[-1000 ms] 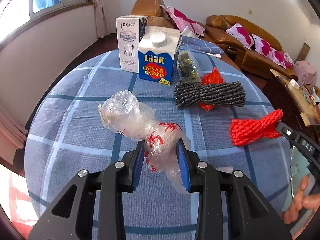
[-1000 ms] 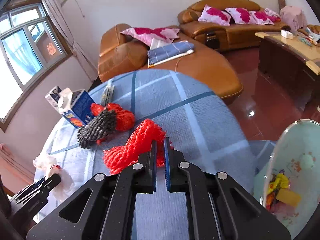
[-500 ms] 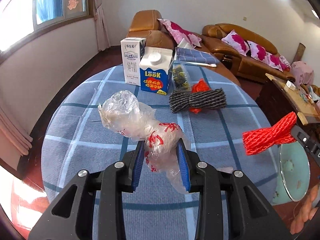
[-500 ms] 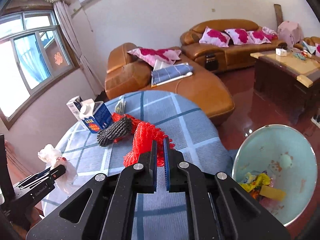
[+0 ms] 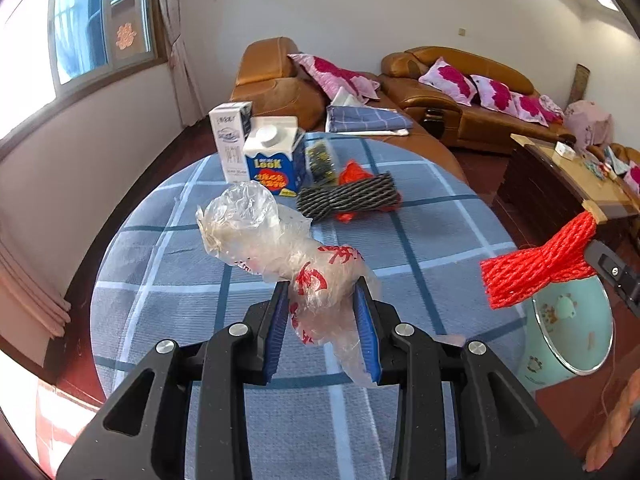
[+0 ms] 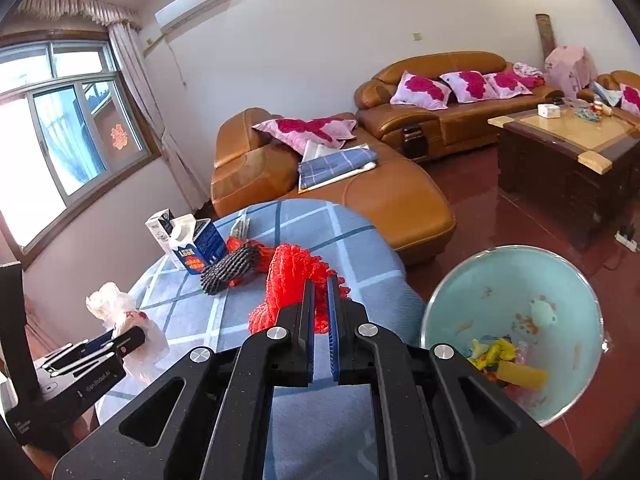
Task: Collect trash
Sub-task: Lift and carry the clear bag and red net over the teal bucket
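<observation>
My left gripper [image 5: 322, 300] is shut on a crumpled clear plastic bag with red print [image 5: 280, 248], held above the round table with the blue checked cloth [image 5: 440, 240]. In the right wrist view that bag [image 6: 120, 312] and the left gripper [image 6: 116, 340] show at the lower left. My right gripper [image 6: 318, 284] is shut on a red foam net [image 6: 292, 280], lifted near the table's right edge; the same net [image 5: 536, 266] hangs at the right of the left wrist view. A pale green trash bin [image 6: 512, 328] stands on the floor to the right, with wrappers inside.
On the table's far side stand a white milk carton [image 5: 232, 144] and a blue Look carton [image 5: 274, 160], with a small packet [image 5: 320, 160] and a black foam net over a red one [image 5: 348, 198]. Brown sofas [image 6: 320, 176] and a wooden coffee table [image 6: 568, 148] lie beyond.
Both grippers have risen and drawn back from the table with their loads. The red net has left the cloth and moved right toward the bin, which now shows more fully.
</observation>
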### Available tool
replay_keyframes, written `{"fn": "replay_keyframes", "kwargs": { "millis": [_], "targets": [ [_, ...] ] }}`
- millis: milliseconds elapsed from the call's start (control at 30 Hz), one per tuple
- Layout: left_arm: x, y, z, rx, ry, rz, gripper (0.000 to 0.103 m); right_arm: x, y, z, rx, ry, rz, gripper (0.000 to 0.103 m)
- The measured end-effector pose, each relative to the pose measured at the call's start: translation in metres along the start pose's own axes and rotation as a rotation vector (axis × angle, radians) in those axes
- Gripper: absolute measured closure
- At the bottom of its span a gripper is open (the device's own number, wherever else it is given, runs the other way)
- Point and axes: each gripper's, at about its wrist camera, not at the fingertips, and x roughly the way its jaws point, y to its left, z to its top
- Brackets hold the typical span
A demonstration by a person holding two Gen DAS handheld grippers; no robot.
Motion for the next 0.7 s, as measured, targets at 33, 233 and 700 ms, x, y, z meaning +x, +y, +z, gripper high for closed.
{"fn": "replay_keyframes", "kwargs": {
  "millis": [33,233,700],
  "targets": [
    [-0.004,-0.006,-0.001,0.009,-0.004,-0.003,0.071,-0.002,-0.002,-0.001,-0.001,-0.003,-0.004,0.096],
    [-0.015,-0.03,-0.007,0.059,-0.016,-0.018,0.071,-0.023,-0.017,-0.007,0.005,-0.03,-0.031,0.096],
    [-0.029,-0.078,-0.011,0.143,-0.033,-0.054,0.071,-0.059,-0.06,-0.01,0.059,-0.09,-0.09,0.096]
  ]
}}
